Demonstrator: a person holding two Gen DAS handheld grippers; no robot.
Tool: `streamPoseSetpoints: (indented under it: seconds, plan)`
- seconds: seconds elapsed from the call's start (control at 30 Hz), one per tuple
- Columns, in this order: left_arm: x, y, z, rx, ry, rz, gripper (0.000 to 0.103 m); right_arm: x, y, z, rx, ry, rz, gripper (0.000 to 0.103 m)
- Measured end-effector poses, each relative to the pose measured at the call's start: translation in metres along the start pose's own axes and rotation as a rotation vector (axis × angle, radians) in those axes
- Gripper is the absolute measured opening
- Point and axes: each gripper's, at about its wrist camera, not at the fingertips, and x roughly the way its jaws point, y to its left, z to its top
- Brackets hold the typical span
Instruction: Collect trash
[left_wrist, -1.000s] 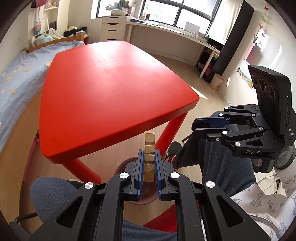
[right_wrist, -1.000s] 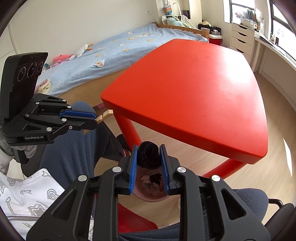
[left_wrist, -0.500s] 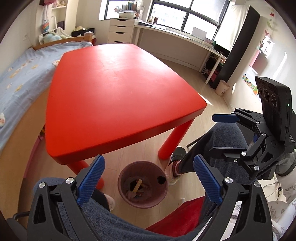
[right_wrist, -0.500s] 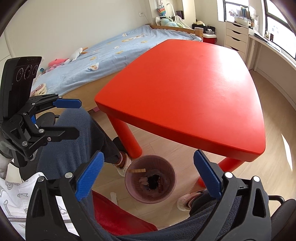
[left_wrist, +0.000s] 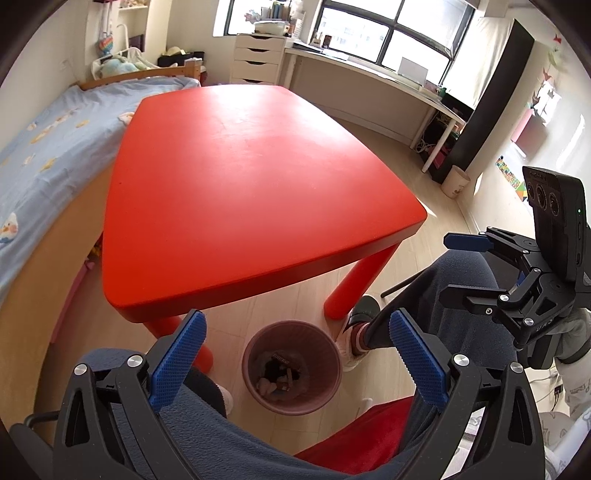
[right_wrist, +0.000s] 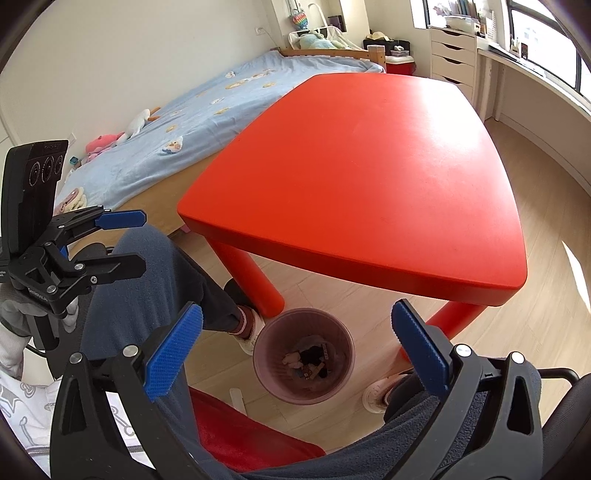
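Red table (left_wrist: 251, 192) is filling the far half of both views; its top is carrying nothing visible. Blue-covered bed (left_wrist: 40, 147) is lying along its left side, white drawer unit (left_wrist: 256, 61) is standing far behind.

A person is sitting at the near edge; grey trouser legs (right_wrist: 155, 280) are flanking the bin on either side, with a white shoe (right_wrist: 249, 334) just beside the bin's left rim.

Pinkish round waste bin (left_wrist: 291, 398) is standing upright on the wood floor, near the table's front edge, between the two red legs. Contents: mixed trash (right_wrist: 308, 363) is lying at the bottom, including a dark clump, pale crumpled scraps and a small printed wrapper. Individual items too small to identify further.

Left gripper (left_wrist: 295, 354) is hanging above the bin, jaws spread wide, nothing between the blue pads (left_wrist: 177, 360).

Right gripper (right_wrist: 295, 349) is likewise hanging over the bin, jaws spread wide, holding nothing.
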Motion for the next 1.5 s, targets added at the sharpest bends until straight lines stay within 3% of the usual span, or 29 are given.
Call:
streamPoseSetpoints:
  seconds: [0.27, 0.73, 1.07, 1.5]
  plan:
    - [-0.006, 0.004, 0.017, -0.004, -0.036, 0.020, 0.096, -0.007, -0.006, 0.015, 0.014, -0.027, -0.021, 0.100]
    - [-0.015, 0.021, 0.071, 0.005, -0.155, 0.044, 0.096, -0.020, -0.021, 0.080, -0.010, -0.135, -0.106, 0.100]
    - [0.001, 0.028, 0.098, 0.005, -0.141, 0.038, 0.097, -0.013, -0.029, 0.115, -0.012, -0.173, -0.110, 0.100]
    - [0.007, 0.029, 0.107, -0.013, -0.128, 0.053, 0.097, -0.014, -0.030, 0.117, -0.010, -0.179, -0.105, 0.100]
